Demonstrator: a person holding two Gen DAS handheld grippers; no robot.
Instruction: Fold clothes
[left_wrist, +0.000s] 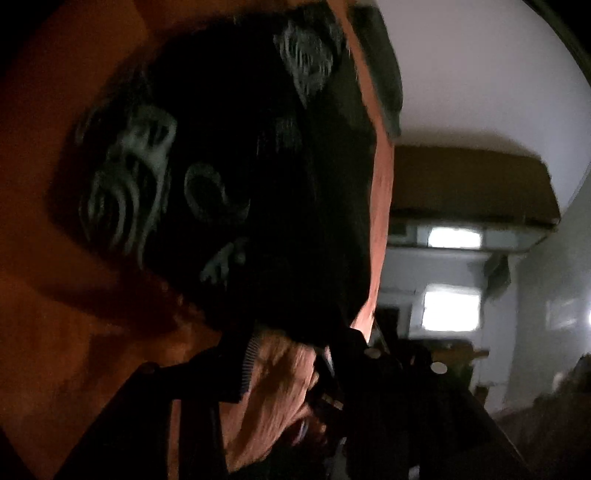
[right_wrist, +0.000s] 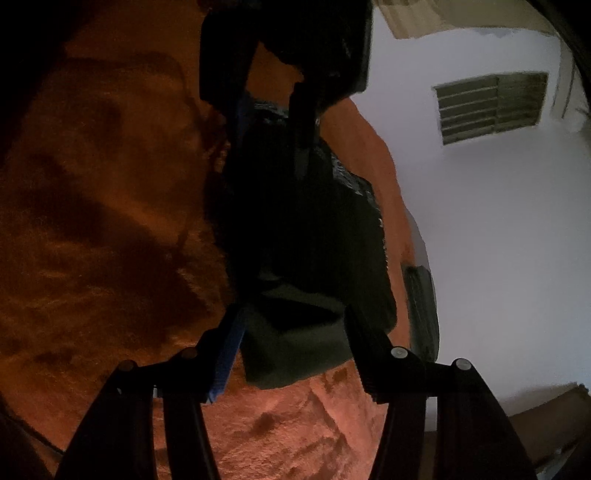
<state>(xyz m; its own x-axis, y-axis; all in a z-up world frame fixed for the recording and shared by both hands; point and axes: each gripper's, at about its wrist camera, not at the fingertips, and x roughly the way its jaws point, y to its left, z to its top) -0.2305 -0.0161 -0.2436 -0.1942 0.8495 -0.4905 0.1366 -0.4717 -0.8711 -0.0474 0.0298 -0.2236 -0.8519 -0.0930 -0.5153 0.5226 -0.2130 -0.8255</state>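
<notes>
Black garment with pale grey printed graphics (left_wrist: 229, 177) lies on an orange fuzzy blanket (left_wrist: 55, 332), folded into a compact block near the blanket's edge. Both views dim; left view blurred.

Right gripper (right_wrist: 295, 354): jaws spread wide, black fingers either side of the garment's near end. Blue-edged finger (right_wrist: 229, 354) sits just beside the fabric's left edge; the other finger is at the right corner. Contact on either side cannot be confirmed; the fingers bracket the cloth without pinching it. In the right wrist view the black garment (right_wrist: 306, 236) runs away from the camera, a greyer folded flap nearest the lens. Gripper points along the blanket (right_wrist: 92, 221), low over it.

Left gripper (left_wrist: 325, 391): fingers close together, with bunched orange blanket fabric and a ribbed dark hem pressed up at their base. Whether the jaws actually clamp any cloth, cannot tell, too dark and smeared. The same tool shows at the top of the right wrist view as a dark body (right_wrist: 295, 55) tilted down, its fingertips at the garment's far end.

Background: white wall (right_wrist: 498, 240), a louvred vent (right_wrist: 491, 107), a brown cabinet (left_wrist: 472, 184) high against the wall, bright window openings (left_wrist: 450, 306).
</notes>
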